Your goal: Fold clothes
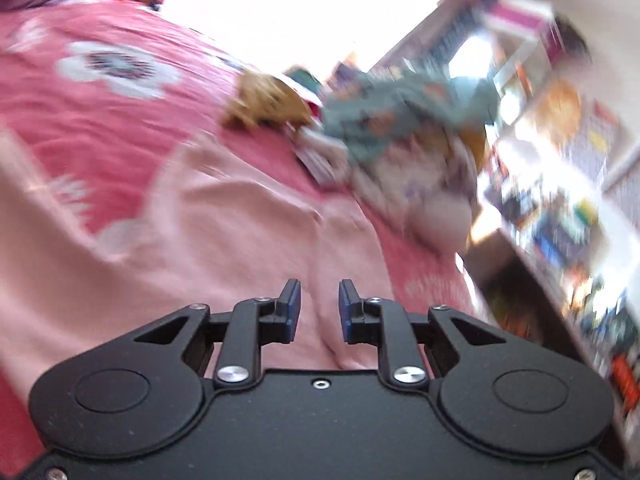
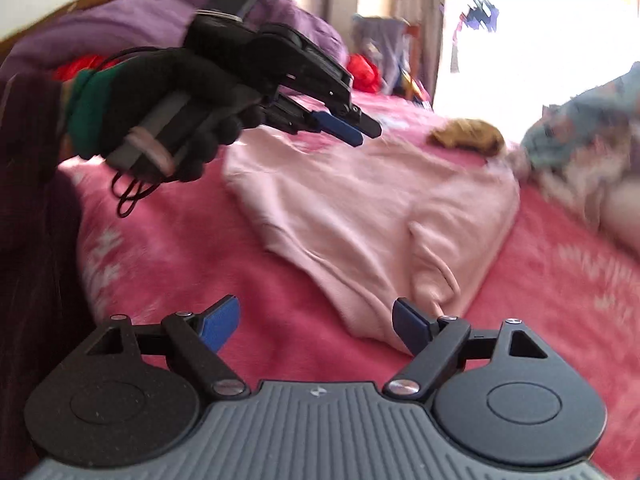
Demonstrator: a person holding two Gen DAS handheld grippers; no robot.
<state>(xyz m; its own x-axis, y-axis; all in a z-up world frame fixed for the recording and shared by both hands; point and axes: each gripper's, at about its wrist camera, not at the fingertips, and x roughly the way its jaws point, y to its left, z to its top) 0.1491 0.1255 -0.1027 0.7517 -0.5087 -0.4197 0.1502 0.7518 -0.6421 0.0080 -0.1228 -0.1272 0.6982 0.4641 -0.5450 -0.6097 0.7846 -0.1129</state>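
A pale pink garment [image 1: 224, 232] [image 2: 360, 208] lies spread on the bed, partly folded, with a sleeve laid over its body. My left gripper [image 1: 320, 308] hovers over it with a narrow gap between its blue pads and nothing between them. In the right wrist view the left gripper [image 2: 360, 130] hangs in the air above the garment's far edge, held by a black-gloved hand [image 2: 168, 92]. My right gripper [image 2: 316, 322] stands wide open at the garment's near edge, its right pad [image 2: 412, 330] just at the cloth's hem, gripping nothing.
The bed wears a pink-red bedspread [image 1: 100, 120] [image 2: 180, 248] with white flowers. A brown cloth lump [image 1: 268, 100] [image 2: 466, 134] and a heap of teal patterned clothes [image 1: 400, 112] [image 2: 580, 132] lie beyond. Cluttered shelves [image 1: 560, 200] stand beside the bed. A purple blanket [image 2: 140, 20] is at the back.
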